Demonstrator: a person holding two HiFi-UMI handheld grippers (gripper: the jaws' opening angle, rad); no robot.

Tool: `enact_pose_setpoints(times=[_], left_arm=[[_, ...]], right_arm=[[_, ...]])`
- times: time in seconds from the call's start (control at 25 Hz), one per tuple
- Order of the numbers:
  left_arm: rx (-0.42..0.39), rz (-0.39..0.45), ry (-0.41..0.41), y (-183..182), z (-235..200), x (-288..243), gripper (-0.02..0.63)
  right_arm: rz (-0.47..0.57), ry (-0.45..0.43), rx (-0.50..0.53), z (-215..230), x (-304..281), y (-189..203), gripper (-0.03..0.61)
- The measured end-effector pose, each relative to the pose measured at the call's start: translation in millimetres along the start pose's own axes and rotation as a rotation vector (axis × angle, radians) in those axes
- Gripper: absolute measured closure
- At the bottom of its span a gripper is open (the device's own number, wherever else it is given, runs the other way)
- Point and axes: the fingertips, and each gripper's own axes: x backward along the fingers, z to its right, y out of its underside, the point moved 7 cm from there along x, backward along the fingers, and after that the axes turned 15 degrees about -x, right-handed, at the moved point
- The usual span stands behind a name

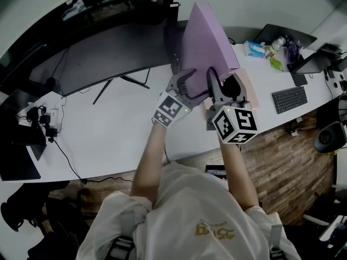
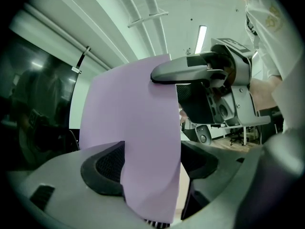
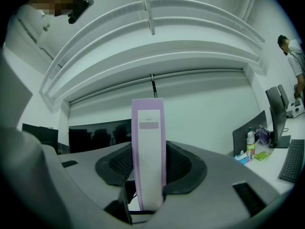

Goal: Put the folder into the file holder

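A pale purple box folder (image 1: 207,37) stands upright above the white desk (image 1: 114,129), and both grippers hold its lower end. My left gripper (image 1: 194,84) is shut across its broad face (image 2: 138,123), one pad on each side. My right gripper (image 1: 222,80) is shut on the narrow spine, whose white label (image 3: 148,147) faces that camera between the dark pads. In the left gripper view one right gripper finger (image 2: 186,70) lies along the folder's far edge. A pale pink object (image 1: 248,93) lies on the desk, partly hidden behind the right gripper; I cannot tell what it is.
A wide dark monitor (image 1: 108,53) stands at the back left of the desk. At the right are a keyboard (image 1: 290,99), a tissue pack (image 1: 253,49), a bottle (image 1: 276,43) and a laptop (image 1: 312,64). Cables and plugs (image 1: 43,118) lie at the left end.
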Motion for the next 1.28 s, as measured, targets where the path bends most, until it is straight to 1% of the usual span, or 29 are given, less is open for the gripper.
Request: enact_pose_setpoints(times=[0.28, 0.68, 1.28], left_arm=[[0.001, -0.001, 0.001, 7, -12, 0, 0.239], [0.035, -0.024, 0.019, 25, -10, -6, 0.239], [0.089, -0.077, 0.036, 56, -6, -9, 0.238]], right_arm=[[-0.005, 0.006, 0.009, -2, -13, 4, 0.390], [-0.045, 0.024, 0.033, 6, -21, 19, 0.388], [-0.119, 0.044, 0.040, 17, -34, 45, 0.387]])
